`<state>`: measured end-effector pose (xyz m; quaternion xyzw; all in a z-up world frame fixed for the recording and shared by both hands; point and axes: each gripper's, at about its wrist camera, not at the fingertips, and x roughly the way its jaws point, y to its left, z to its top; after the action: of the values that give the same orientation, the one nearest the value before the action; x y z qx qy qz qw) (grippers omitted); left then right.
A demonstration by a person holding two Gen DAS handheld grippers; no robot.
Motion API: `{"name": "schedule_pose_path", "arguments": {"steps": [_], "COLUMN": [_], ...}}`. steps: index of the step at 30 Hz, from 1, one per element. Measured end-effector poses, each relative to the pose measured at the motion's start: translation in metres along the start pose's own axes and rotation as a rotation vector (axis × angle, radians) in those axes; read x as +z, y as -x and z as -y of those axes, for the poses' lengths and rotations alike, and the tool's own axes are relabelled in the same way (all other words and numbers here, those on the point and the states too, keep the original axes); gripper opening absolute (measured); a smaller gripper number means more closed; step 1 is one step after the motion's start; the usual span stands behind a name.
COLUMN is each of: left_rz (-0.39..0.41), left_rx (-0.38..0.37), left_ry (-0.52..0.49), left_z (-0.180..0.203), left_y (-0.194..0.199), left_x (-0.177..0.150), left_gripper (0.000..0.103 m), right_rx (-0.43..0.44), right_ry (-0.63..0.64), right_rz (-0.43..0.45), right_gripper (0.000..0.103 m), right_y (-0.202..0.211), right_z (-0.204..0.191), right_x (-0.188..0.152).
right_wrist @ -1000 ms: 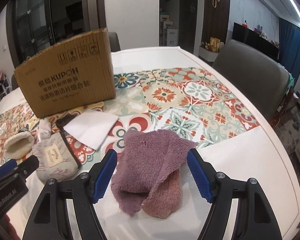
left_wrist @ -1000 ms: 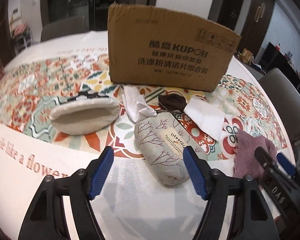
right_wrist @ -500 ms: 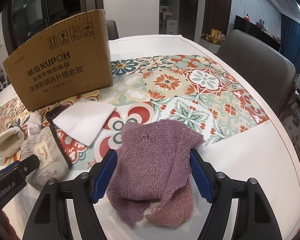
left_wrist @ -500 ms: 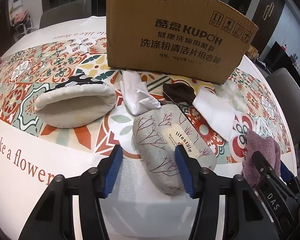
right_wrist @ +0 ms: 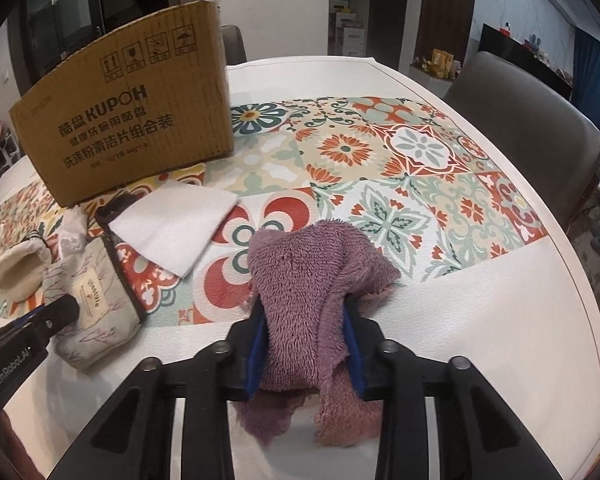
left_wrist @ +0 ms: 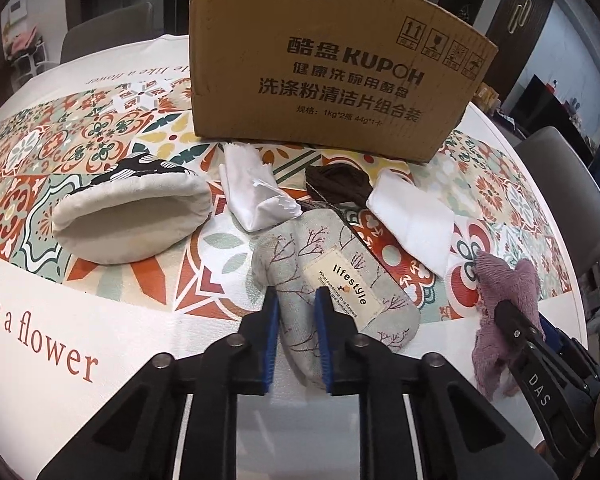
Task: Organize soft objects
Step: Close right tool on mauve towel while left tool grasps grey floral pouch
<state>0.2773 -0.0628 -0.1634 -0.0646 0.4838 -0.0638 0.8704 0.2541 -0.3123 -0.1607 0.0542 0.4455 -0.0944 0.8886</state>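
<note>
My left gripper (left_wrist: 297, 312) is shut on the near edge of a grey "lifestyle" fabric pouch (left_wrist: 352, 276) with a branch print, lying on the table. My right gripper (right_wrist: 305, 322) is shut on a fluffy purple cloth (right_wrist: 312, 264), which bunches up between the pads; the cloth (left_wrist: 504, 280) also shows at the right of the left wrist view. The pouch (right_wrist: 92, 300) shows at the left of the right wrist view. A cardboard box (left_wrist: 332, 68) stands behind the soft items.
A cream mitt-like pouch (left_wrist: 132, 220), a crumpled white cloth (left_wrist: 252, 200), a dark brown item (left_wrist: 336, 182) and a folded white towel (left_wrist: 412, 220) lie before the box. The patterned tablecloth (right_wrist: 400, 152) covers the table. Grey chairs (right_wrist: 520, 120) stand at its edges.
Both grippers moved forward and closed: the left onto the grey pouch, the right onto the purple cloth, which now bunches between the pads.
</note>
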Motion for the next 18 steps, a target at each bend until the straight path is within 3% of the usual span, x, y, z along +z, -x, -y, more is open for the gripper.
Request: {"name": "schedule_pose_path", "arguments": {"steps": [6,18], "left_rz": [0.014,0.101], "left_rx": [-0.015,-0.032], "left_ry": [-0.025,-0.075], "left_z": [0.000,0.000], "left_y": [0.008,0.041], "left_x": [-0.002,-0.003], "left_gripper": [0.008,0.007], "right_rx": [0.022,0.041], "right_ry": [0.019,0.053], "right_rz": [0.014,0.090], "right_gripper": [0.025,0.023], "right_y": [0.011,0.045], "right_z": [-0.004,-0.012], "right_x": [0.000,0.003]}}
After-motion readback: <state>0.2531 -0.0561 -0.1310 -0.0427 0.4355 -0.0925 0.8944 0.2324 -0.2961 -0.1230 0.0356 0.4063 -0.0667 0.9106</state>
